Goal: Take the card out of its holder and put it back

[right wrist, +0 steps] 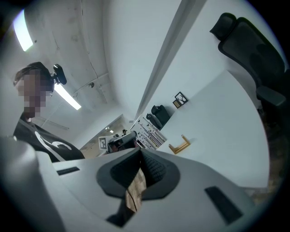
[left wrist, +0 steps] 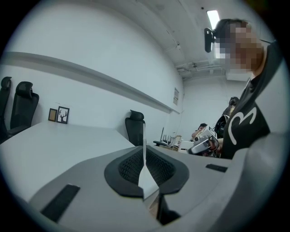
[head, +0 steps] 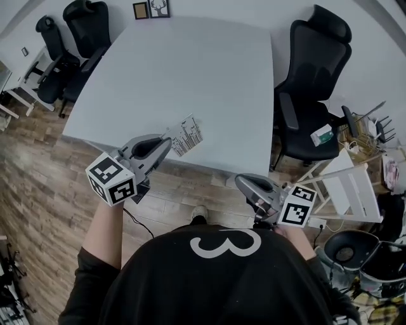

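A white card with black print [head: 188, 134] sticks out of my left gripper [head: 170, 141], which is shut on its near edge and holds it over the front edge of the white table [head: 190, 70]. In the left gripper view the card [left wrist: 146, 177] stands edge-on between the pads of that gripper [left wrist: 144, 149]. A small wooden card holder [right wrist: 180, 146] sits on the table with nothing in it, to the right of the card [right wrist: 149, 132]. My right gripper [head: 241, 182] hovers off the table's front right, shut with nothing in it [right wrist: 139, 156]. The head view does not show the holder.
Black office chairs stand at the table's right [head: 314, 70] and far left [head: 76, 38]. Two small picture frames [head: 151, 9] lean at the table's far edge. A white rack [head: 352, 190] and bins crowd the floor on the right. The floor is wood planks.
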`<state>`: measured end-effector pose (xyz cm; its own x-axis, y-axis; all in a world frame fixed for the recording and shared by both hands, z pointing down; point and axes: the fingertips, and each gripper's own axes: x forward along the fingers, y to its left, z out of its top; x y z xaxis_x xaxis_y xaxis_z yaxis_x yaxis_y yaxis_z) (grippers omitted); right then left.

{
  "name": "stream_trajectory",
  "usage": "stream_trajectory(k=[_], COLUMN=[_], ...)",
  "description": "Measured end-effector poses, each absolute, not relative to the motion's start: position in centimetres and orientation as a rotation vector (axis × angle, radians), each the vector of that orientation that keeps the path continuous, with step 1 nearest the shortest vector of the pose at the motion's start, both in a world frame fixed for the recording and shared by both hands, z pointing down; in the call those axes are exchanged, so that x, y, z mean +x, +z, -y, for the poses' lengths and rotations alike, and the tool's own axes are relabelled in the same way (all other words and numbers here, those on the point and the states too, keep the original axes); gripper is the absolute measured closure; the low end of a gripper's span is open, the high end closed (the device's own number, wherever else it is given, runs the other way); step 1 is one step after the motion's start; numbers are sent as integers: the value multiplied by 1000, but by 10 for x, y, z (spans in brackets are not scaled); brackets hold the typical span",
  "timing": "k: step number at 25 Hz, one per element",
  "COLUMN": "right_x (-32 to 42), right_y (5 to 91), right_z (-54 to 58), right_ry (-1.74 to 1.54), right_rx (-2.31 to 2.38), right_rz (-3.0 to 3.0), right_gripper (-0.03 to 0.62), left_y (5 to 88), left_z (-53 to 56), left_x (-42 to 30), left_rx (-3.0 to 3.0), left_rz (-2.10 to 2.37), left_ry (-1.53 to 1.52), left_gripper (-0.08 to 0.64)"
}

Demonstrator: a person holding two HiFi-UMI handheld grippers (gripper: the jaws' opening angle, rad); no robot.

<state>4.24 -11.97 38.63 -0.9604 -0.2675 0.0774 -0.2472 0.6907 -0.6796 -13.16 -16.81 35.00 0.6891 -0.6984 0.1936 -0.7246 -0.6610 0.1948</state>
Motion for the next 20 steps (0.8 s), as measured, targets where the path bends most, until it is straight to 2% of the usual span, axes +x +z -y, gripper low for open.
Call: stream_trajectory(k=[20], right_x=[77], right_y=[363], right_z=[15], right_ry=[-1012], right_rx=[-303], right_rz=[-2914], right_gripper=[586], left_y=[339], left_z=[8], left_x=[-51], left_rx=[2506], left_rz=[1118], left_ry=[-19], left_gripper=[535])
